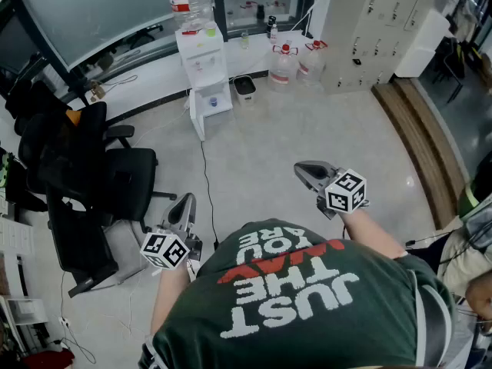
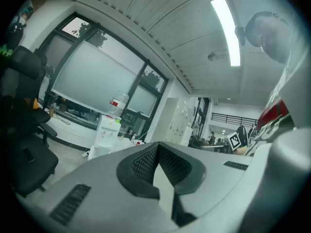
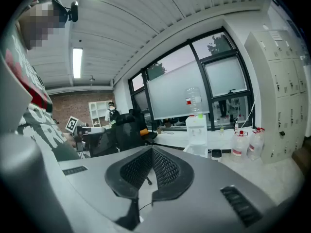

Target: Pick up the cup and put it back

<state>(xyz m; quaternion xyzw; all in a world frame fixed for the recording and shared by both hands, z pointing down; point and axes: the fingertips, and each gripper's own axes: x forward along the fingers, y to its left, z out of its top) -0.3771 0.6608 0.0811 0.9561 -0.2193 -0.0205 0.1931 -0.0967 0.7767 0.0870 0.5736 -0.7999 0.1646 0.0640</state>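
Seemingly the cup [image 1: 244, 41], a small clear thing, stands on the white bench [image 1: 154, 74] by the window, near the water dispenser [image 1: 206, 75]. It is well apart from the left gripper [image 1: 184, 202] and the right gripper [image 1: 304, 169], whose jaws are both pressed together on nothing.

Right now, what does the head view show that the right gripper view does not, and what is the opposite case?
Only the head view: the marker cube on the right gripper. Only the right gripper view: the ceiling lamps, a brick wall and a white shelf far behind. Both: the white water dispenser, the red-capped water jugs, black office chairs, and the right gripper's shut tongs.
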